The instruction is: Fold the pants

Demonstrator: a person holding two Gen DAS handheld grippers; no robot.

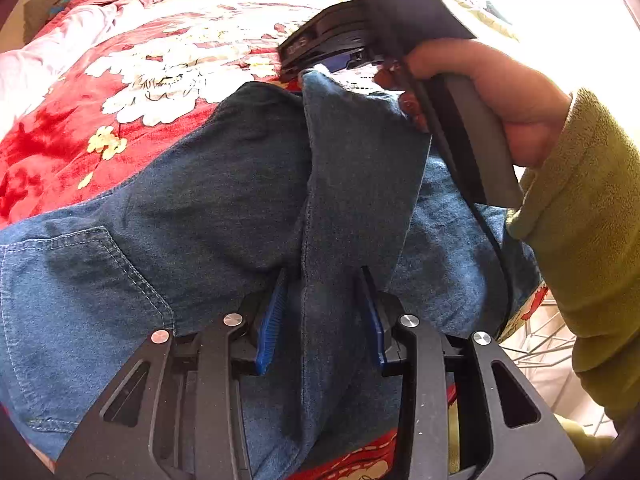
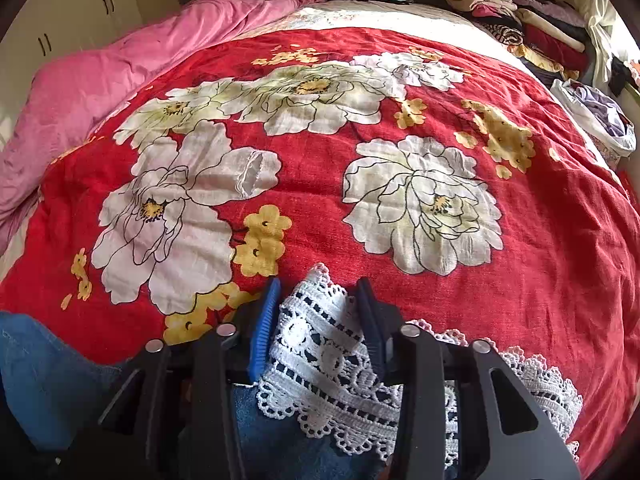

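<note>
Both grippers pinching blue denim pants on a red floral bedspread.

Left to right, we note the pants (image 1: 200, 208) spread across the near part of the bedspread (image 1: 48, 152), a stitched pocket at their left side. The left gripper (image 1: 324, 312) sits clamped on a raised fold of denim, its blue pads pressing the cloth from both sides. Farther right, a hand (image 1: 492, 92) in an olive fleece sleeve (image 1: 580, 208) holds the other tool. In the right wrist view, the right gripper (image 2: 318, 320) is closed on the white lace trim (image 2: 316, 344) at the hem of the pants, with denim showing beneath. A pink quilt (image 2: 120, 64) lies far left, stacked clothes (image 2: 520, 20) far right.
</note>
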